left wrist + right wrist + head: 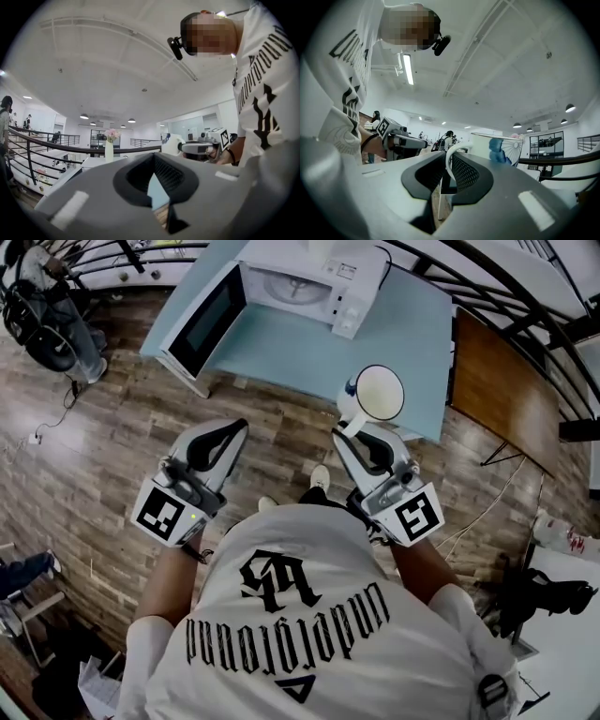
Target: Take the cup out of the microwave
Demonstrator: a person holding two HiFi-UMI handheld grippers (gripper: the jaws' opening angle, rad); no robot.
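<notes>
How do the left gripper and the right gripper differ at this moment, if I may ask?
The right gripper is closed on the handle of the white cup, while the left gripper holds nothing. The left gripper's jaws meet at their tips, whereas the handle keeps the right gripper's jaws slightly apart. Both point toward the open microwave.

Upright white, blue-patterned cup (380, 392), handle in right gripper (352, 430), is outside the open-doored white microwave (309, 282).

Bright ceiling lamps (84, 116) — warped fisheye edges, perhaps slightly soft.
</notes>
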